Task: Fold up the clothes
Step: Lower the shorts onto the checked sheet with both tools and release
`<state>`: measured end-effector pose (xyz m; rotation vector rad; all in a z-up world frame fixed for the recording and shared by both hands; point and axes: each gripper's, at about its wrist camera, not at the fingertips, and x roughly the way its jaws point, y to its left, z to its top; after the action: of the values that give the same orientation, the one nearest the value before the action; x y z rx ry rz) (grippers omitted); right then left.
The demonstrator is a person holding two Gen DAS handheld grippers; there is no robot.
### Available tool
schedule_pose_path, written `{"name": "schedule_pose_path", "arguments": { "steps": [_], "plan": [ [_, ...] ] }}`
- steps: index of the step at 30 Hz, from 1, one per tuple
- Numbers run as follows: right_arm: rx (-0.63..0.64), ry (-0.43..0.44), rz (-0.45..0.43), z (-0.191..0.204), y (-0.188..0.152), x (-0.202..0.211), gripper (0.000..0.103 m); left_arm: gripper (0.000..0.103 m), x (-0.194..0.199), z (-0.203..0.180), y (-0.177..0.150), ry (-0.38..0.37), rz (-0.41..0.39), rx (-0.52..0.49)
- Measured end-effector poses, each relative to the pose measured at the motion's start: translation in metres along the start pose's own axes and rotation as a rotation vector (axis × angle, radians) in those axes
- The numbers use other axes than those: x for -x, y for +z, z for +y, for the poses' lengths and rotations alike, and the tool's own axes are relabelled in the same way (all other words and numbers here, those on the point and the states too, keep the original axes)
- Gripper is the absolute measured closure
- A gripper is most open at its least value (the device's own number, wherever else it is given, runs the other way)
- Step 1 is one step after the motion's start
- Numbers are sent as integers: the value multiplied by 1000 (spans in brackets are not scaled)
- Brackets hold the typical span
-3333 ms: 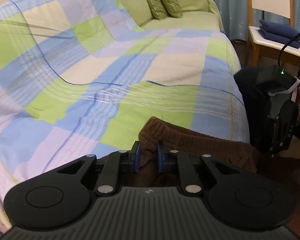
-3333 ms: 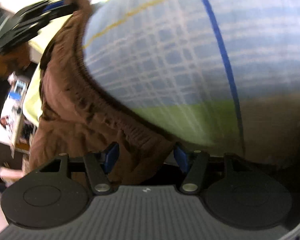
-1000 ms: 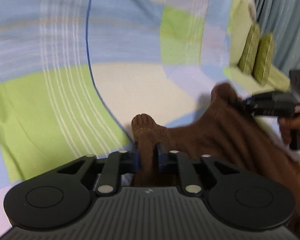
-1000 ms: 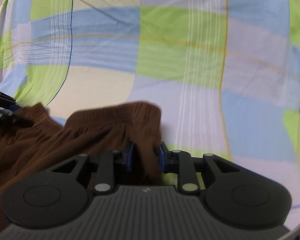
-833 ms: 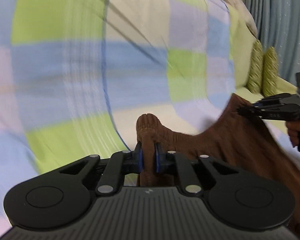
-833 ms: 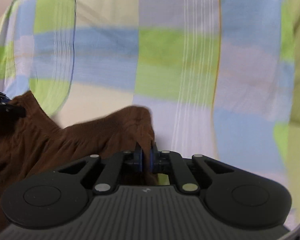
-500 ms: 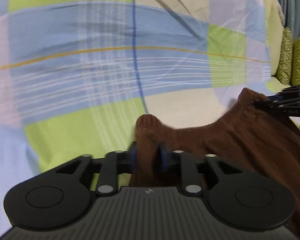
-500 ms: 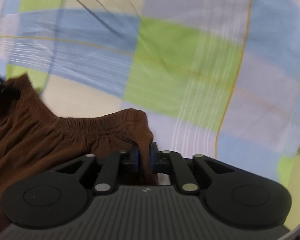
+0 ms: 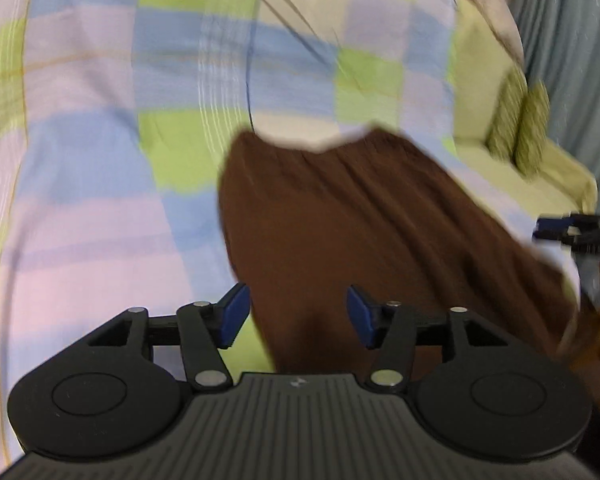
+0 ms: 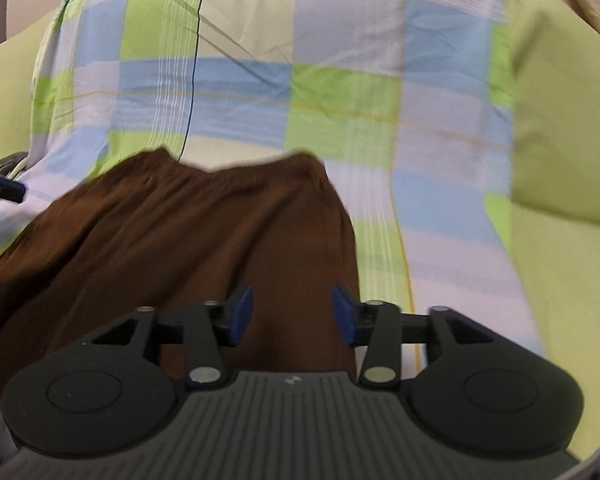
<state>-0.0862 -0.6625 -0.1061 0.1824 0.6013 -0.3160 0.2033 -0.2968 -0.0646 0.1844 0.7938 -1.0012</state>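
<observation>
A brown garment (image 9: 340, 220) with an elastic waistband lies spread on the checked sheet (image 9: 100, 160), waistband at the far end. My left gripper (image 9: 298, 314) hovers open over its near left part, blue pads apart and holding nothing. In the right wrist view the same brown garment (image 10: 188, 240) lies flat, and my right gripper (image 10: 292, 312) stands open above its near right side. The right gripper's tip (image 9: 568, 234) shows at the right edge of the left wrist view. The left gripper's tip (image 10: 2, 188) shows at the left edge of the right wrist view.
The checked sheet (image 10: 340, 80) covers a light green sofa (image 10: 560, 160). Two green patterned cushions (image 9: 518, 120) lean at the sofa's far end, with a grey-blue curtain (image 9: 572, 60) behind them. The garment's lower part hangs off the near edge, out of sight.
Both grippers have let go of the waistband corners and opened. They have pulled back toward me, and the garment now lies flat on the sheet.
</observation>
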Motion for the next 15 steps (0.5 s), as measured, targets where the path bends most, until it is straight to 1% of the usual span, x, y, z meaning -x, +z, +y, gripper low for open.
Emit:
{"name": "schedule_pose_path", "arguments": {
  "steps": [3,5,7,8,9,10,11,12,13,14,15],
  "plan": [
    [-82,-35,25,-10,-36,37,52,42,7,-8,-26,7,42,17],
    [-109,-63,21,-16,-50,45,52,42,12,-13,-44,12,69,28],
    [-149,-72,11,-22,-59,47,52,42,11,-16,-47,12,57,50],
    [-166,-63,5,-24,-60,47,52,44,11,-17,-46,0,53,67],
    [-184,-54,0,-27,-62,47,53,49,10,-17,-44,-13,50,83],
    [-258,-27,-17,-36,-65,44,55,59,9,-21,-44,-14,54,74],
    [-305,-5,-26,-42,-65,44,68,91,7,-24,-44,-12,59,60],
    [-333,15,-22,-45,-65,42,87,97,5,-26,-45,-9,61,55],
    [-360,35,-19,-49,-66,40,94,99,4,-31,-44,-3,52,43],
    [-382,47,-6,-55,-68,37,99,103,8,-32,-42,-5,42,40],
    [-379,49,-4,-56,-68,38,100,103,14,-33,-40,3,27,34]
  ]
}}
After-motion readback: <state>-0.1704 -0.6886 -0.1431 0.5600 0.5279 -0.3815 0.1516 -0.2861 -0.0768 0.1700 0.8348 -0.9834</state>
